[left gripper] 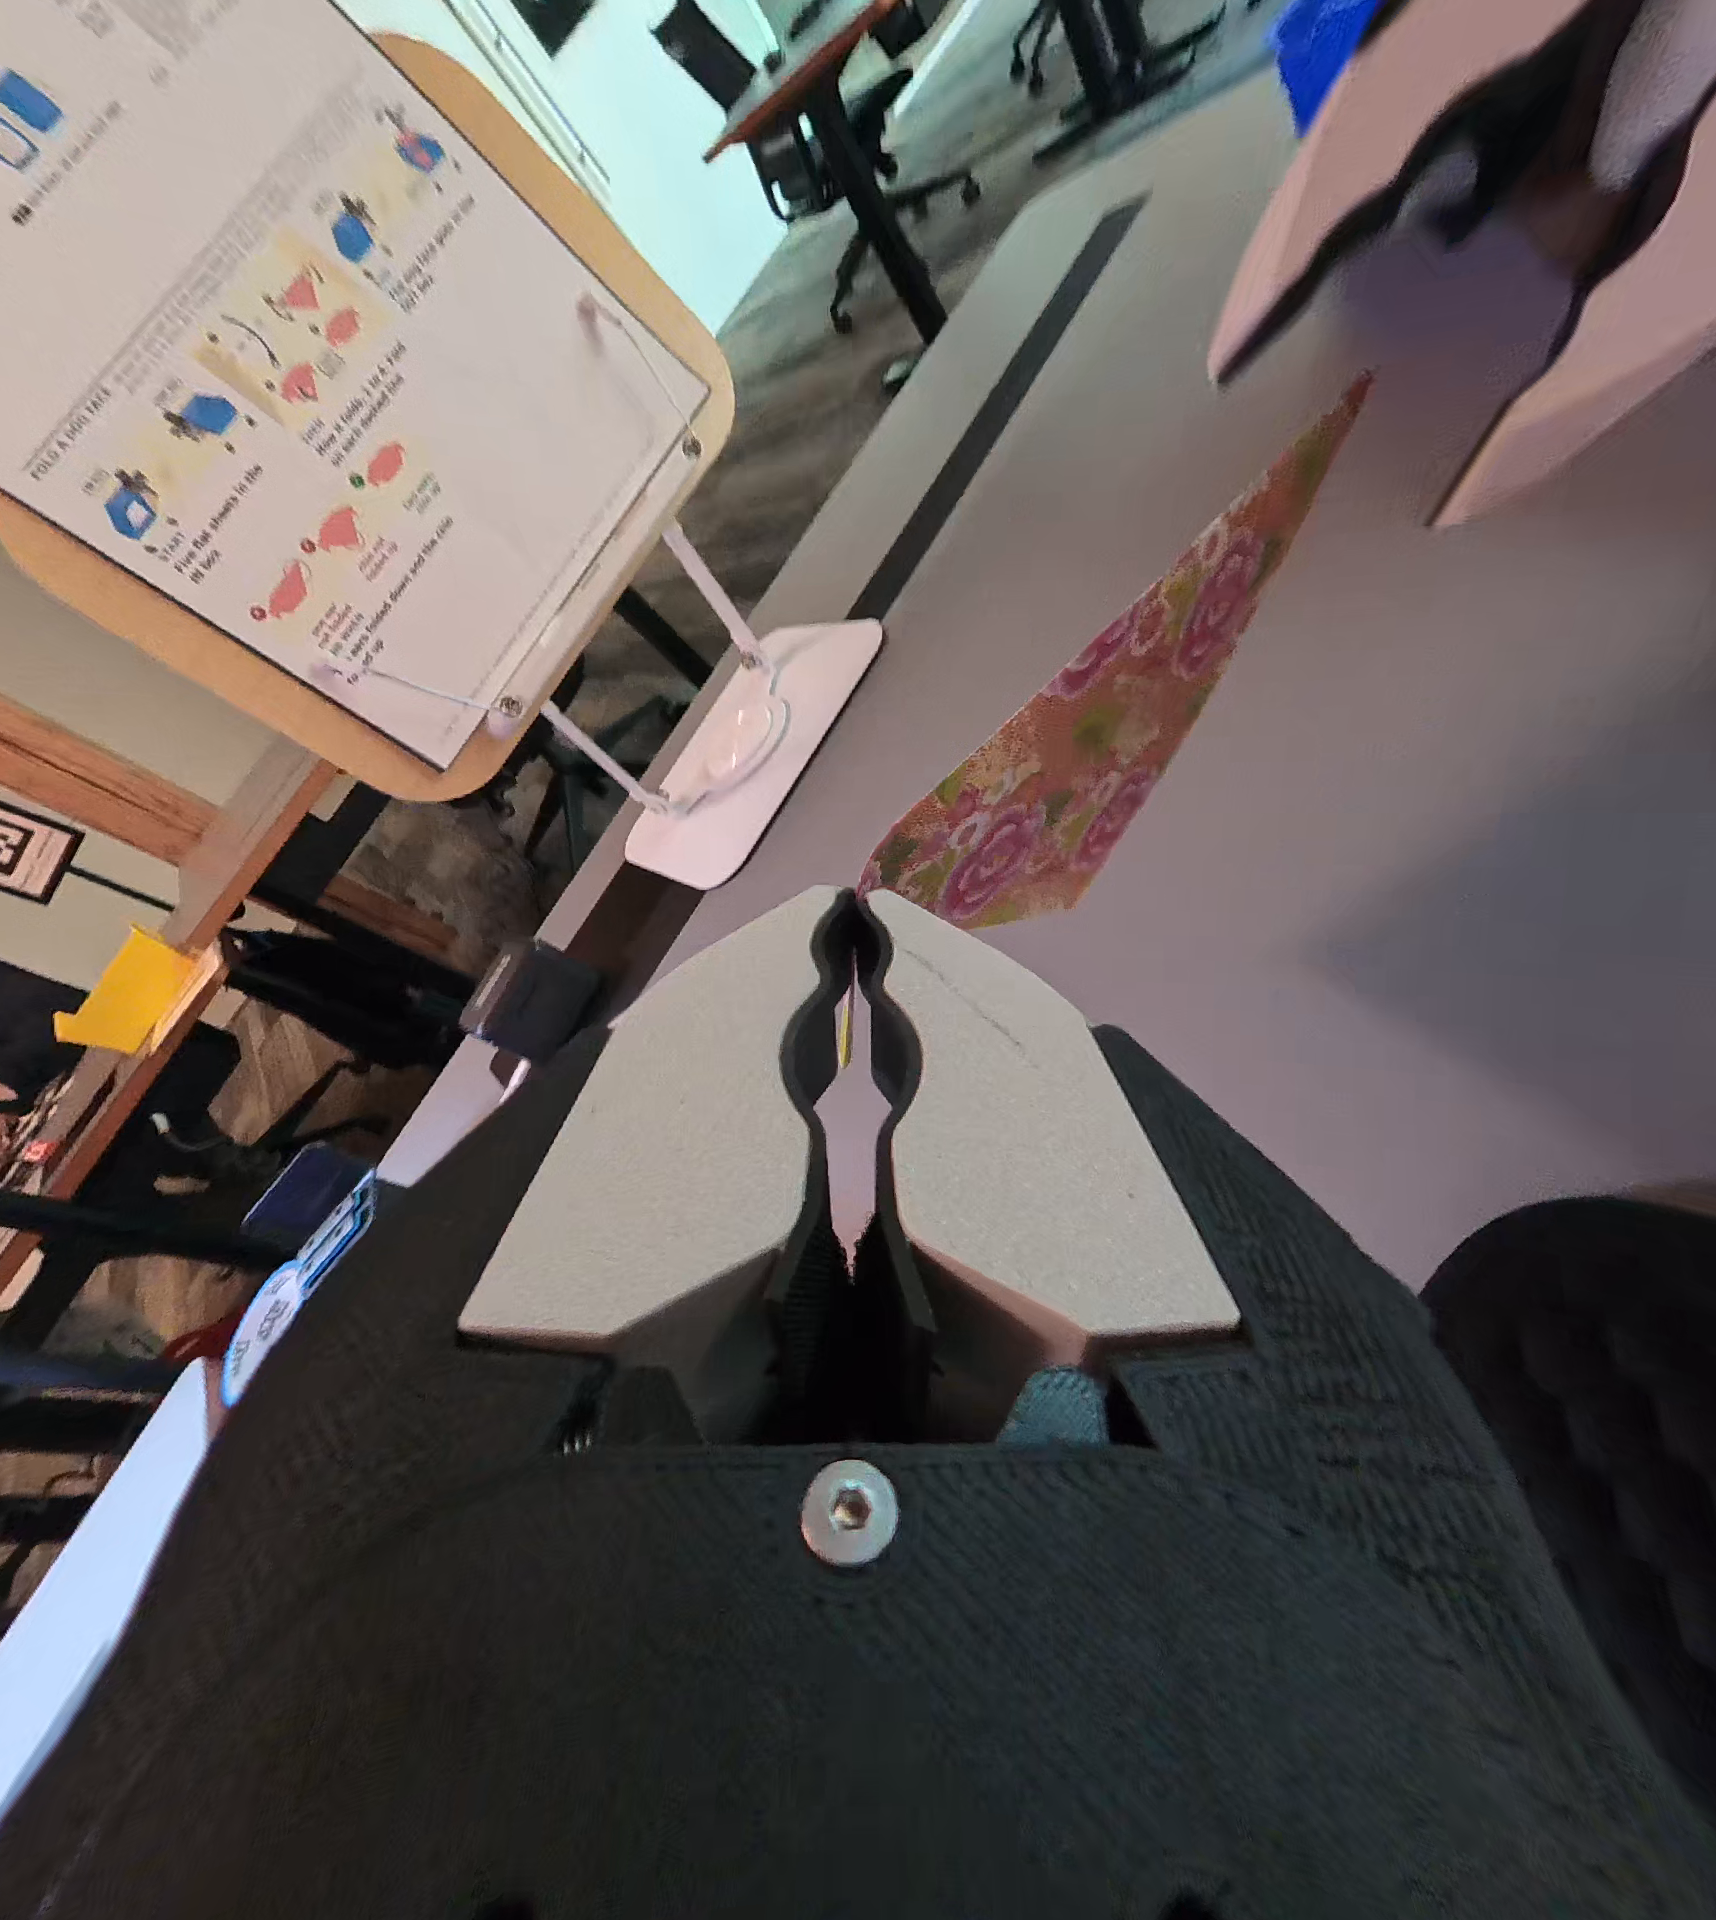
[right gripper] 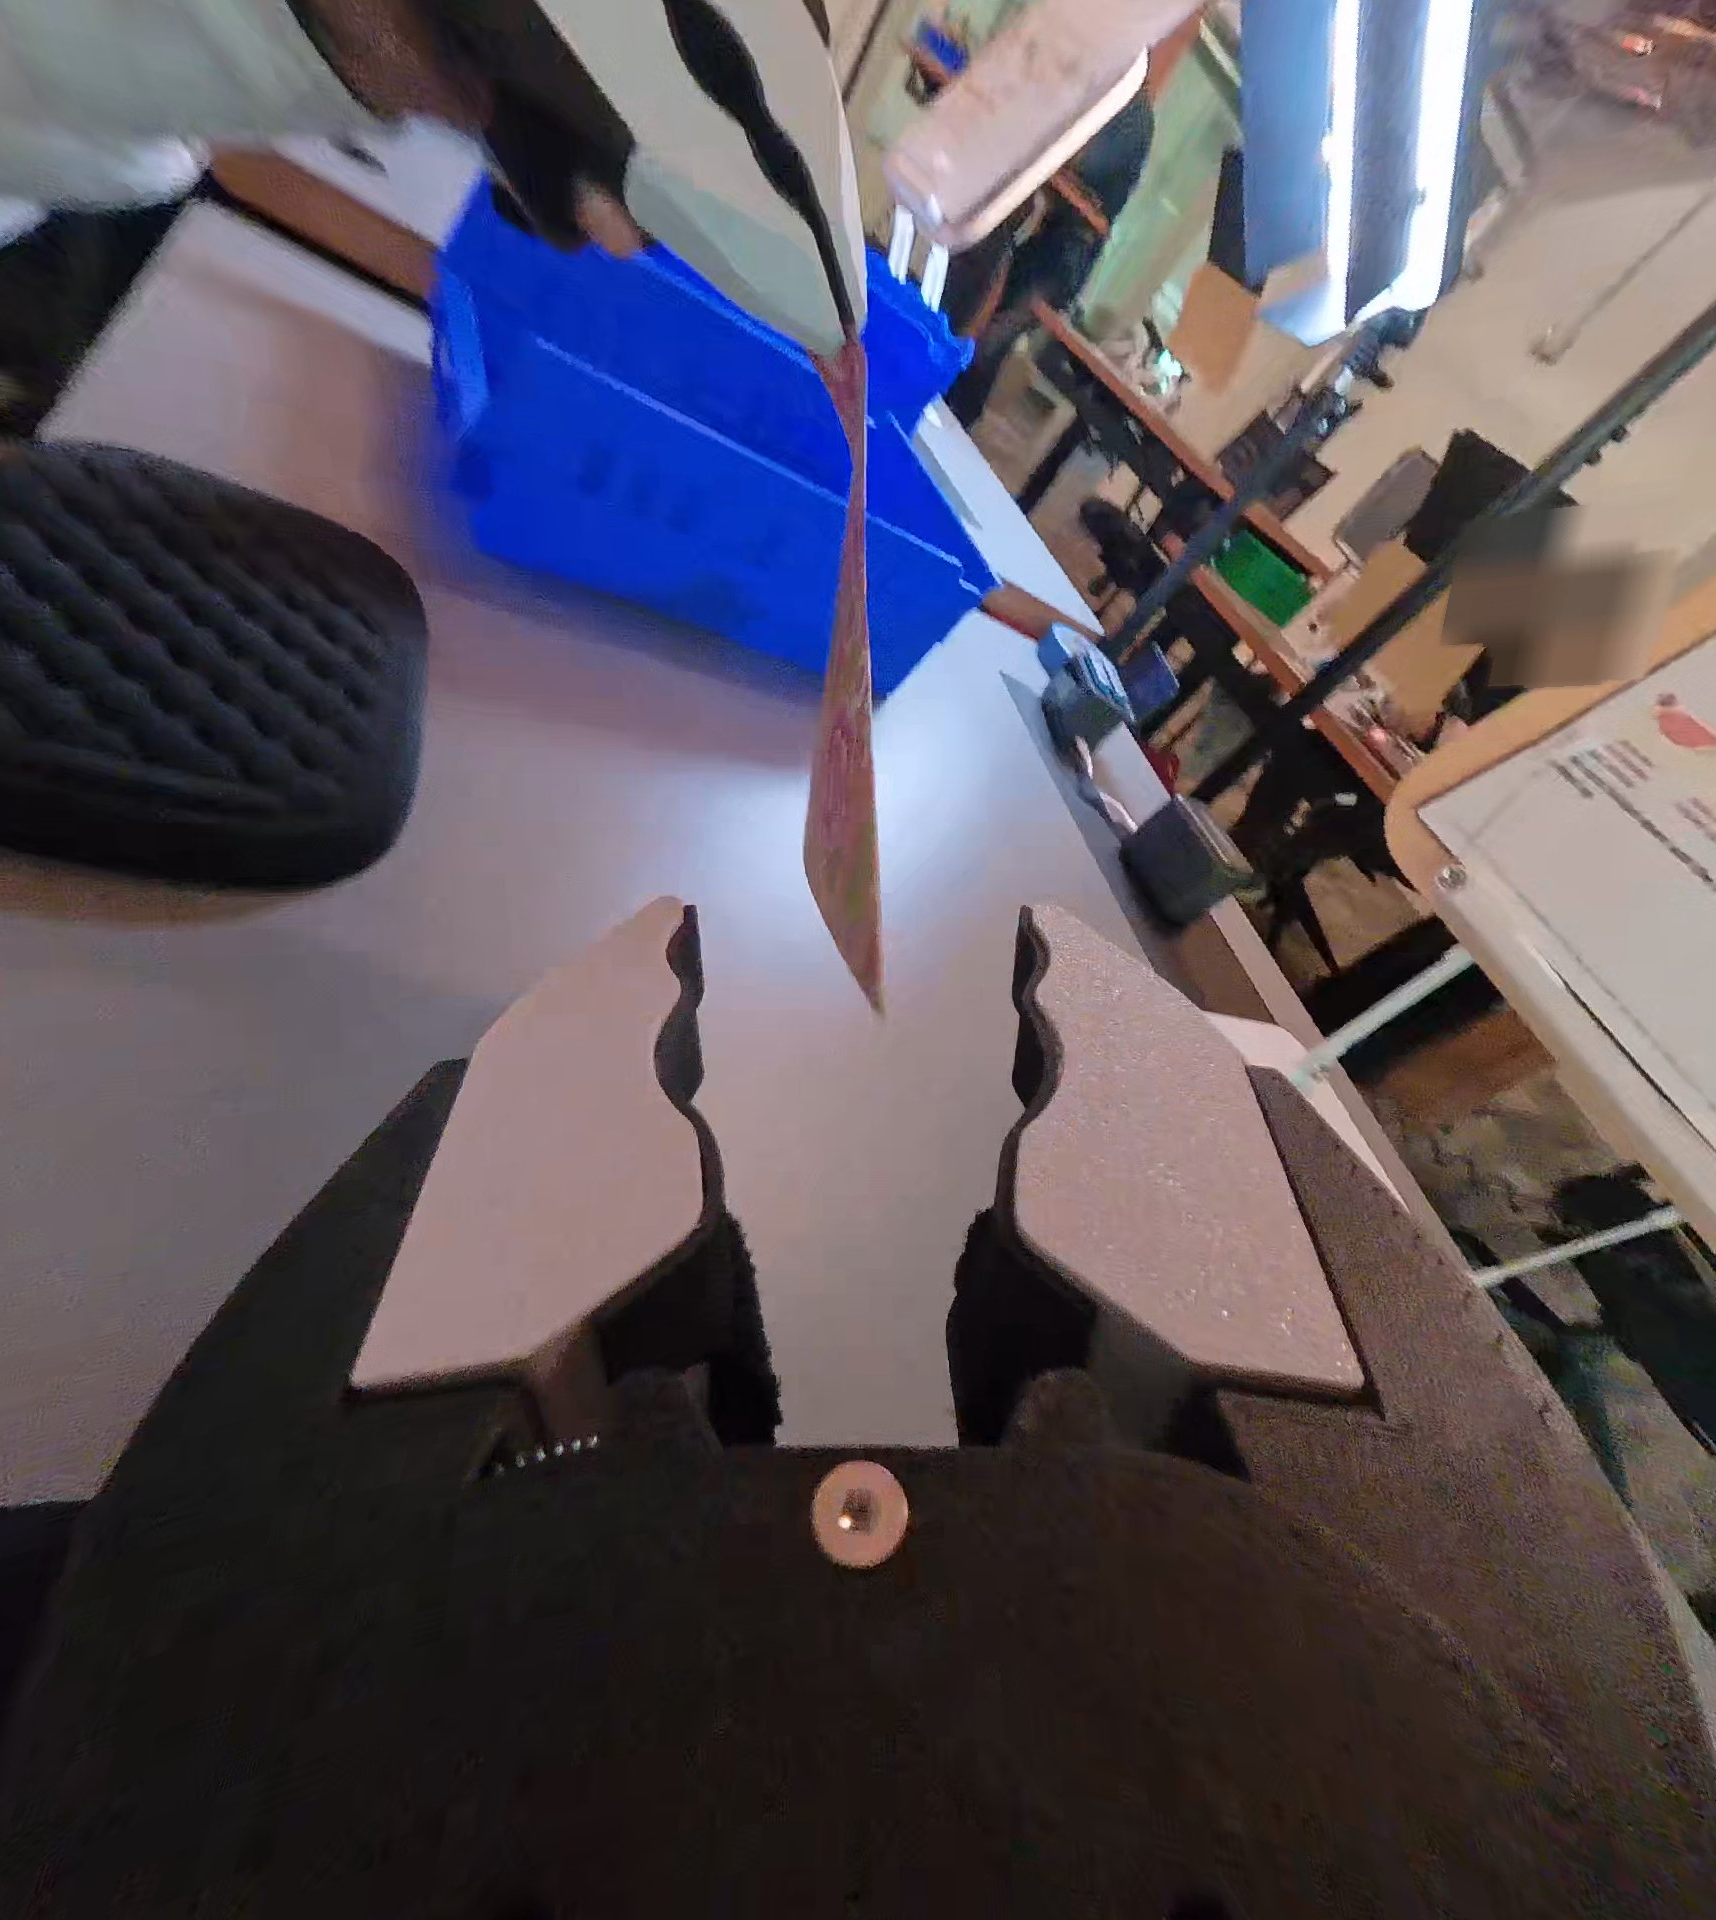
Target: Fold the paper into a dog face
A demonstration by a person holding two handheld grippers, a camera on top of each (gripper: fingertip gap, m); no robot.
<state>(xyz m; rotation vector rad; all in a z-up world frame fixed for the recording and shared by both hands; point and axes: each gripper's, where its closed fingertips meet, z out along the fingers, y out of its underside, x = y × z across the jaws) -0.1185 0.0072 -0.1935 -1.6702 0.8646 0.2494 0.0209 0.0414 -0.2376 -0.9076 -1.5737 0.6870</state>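
The paper [left gripper: 1103,717] is a folded sheet with a pink and orange flower pattern, held in the air above the grey table [left gripper: 1456,831]. My left gripper [left gripper: 852,909] is shut on one corner of it. In the right wrist view the paper [right gripper: 849,748] shows edge-on, hanging from the left gripper [right gripper: 838,332] at the top. My right gripper [right gripper: 859,925] is open, with the paper's free tip between and just above its fingertips, not touching them. The right gripper [left gripper: 1519,457] shows open in the left wrist view too, at the top right, past the paper's far tip.
A blue bin [right gripper: 688,488] stands at the far side of the table. A black padded cushion [right gripper: 147,665] lies on the table at the left. An instruction board [left gripper: 293,343] on a white stand [left gripper: 760,748] sits at the table edge. Small dark devices [right gripper: 1181,857] lie along that edge.
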